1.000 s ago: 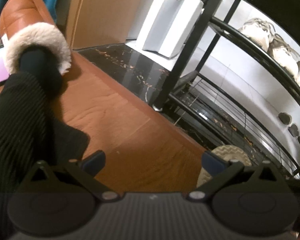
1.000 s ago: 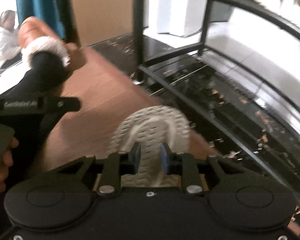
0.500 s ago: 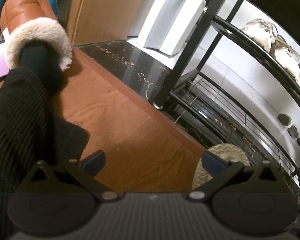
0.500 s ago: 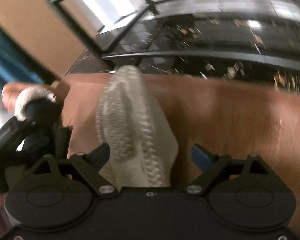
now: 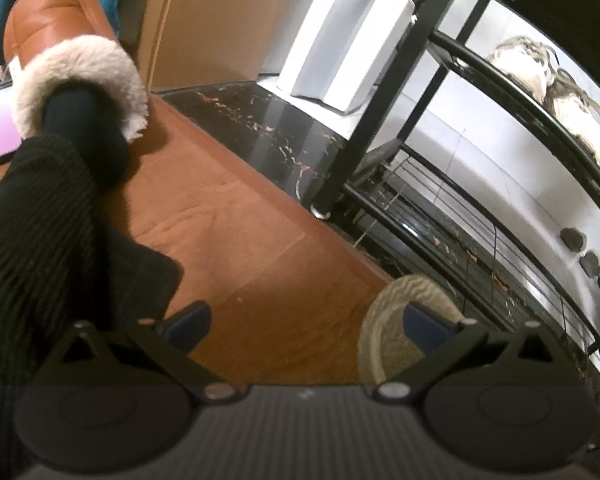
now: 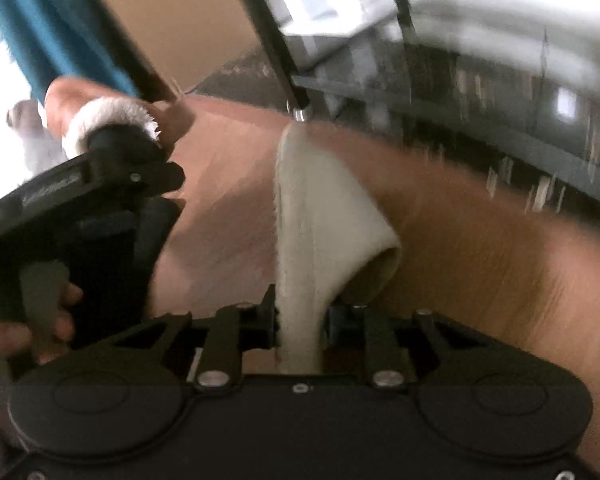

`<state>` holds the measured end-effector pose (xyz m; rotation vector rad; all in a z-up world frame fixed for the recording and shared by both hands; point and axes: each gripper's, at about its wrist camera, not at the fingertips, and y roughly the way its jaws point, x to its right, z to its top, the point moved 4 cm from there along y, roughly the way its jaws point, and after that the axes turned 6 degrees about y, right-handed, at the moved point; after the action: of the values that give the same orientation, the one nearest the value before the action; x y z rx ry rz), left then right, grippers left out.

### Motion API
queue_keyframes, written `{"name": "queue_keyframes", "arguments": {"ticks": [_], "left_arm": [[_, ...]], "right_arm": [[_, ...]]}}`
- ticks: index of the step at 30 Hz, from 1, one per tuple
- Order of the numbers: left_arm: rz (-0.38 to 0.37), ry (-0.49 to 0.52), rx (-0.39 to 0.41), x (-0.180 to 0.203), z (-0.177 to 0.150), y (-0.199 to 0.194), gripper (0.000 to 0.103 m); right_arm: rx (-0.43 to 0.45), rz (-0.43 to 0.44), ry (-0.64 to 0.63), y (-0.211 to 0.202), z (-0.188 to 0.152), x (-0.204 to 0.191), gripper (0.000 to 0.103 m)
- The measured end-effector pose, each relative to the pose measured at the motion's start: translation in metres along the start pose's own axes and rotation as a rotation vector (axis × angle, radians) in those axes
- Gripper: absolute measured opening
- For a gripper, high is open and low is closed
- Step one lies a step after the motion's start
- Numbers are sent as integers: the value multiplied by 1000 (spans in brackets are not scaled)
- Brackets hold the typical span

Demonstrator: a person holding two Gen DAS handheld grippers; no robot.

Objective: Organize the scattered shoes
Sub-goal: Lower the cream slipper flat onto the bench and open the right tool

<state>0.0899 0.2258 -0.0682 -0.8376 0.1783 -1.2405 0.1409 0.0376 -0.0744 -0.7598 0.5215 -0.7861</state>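
- Shoe rack (image 5: 384,120): black metal frame with wire shelves, standing on the dark marble strip; taken here as the landmark. A pair of pale shoes (image 5: 556,84) sits on its upper shelf.
- White box-shaped unit (image 5: 344,36): behind the rack's corner post, against the wall.
- Person's foot in a tan slipper with cream fleece cuff (image 5: 72,52): well away from the rack, on the wood floor; black ribbed trouser leg (image 5: 28,240) below it.
- Left claw (image 5: 304,320): wide, nothing between its pads, above bare floor in front of the rack.
- Right claw (image 6: 300,326): narrow, clamped on the rear of the cream shoe (image 6: 320,216).
- Cream shoe: knit fabric, turned on its side, toe pointing toward the rack's foot; its ridged sole (image 5: 400,320) shows in the left wrist view, just in front of the rack's bottom shelf.
- Floor (image 5: 240,240): reddish-brown wood, bordered by black gold-veined marble under the rack; right wrist view blurred.
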Motion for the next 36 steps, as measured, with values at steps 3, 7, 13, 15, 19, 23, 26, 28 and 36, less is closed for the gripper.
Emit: {"name": "queue_keyframes", "arguments": {"ticks": [3,7,13,15,19,23,26,28,36], "left_arm": [[-3,-17,4,-2,0,-1,102],[-8,-5,-11,0,-1,2,103],[-6,25,-19,5,-2,4,103],[-3,17,-17,3,-2,4,103],[9,9,-26,1,-3,5,103],[24,26,-34,3,-4,7,103],[38,43,-20,5,-4,5,103],[64,53,20,5,-1,-1,103],[255,-8,151,-17,5,-26,103]], "right_arm": [[31,-134,-299,-2,-7,-19,22],[-27,-191,-470,7,-29,-31,49],[23,-222,-366,-11,-56,-25,90],[21,-206,-282,-26,-60,-19,90],[68,-140,-32,-53,-53,-3,90],[143,-41,379,-86,-55,26,90],[143,111,746,-89,-75,40,91],[91,190,900,-73,-83,35,88],[73,-13,590,-31,-32,-3,74]]}}
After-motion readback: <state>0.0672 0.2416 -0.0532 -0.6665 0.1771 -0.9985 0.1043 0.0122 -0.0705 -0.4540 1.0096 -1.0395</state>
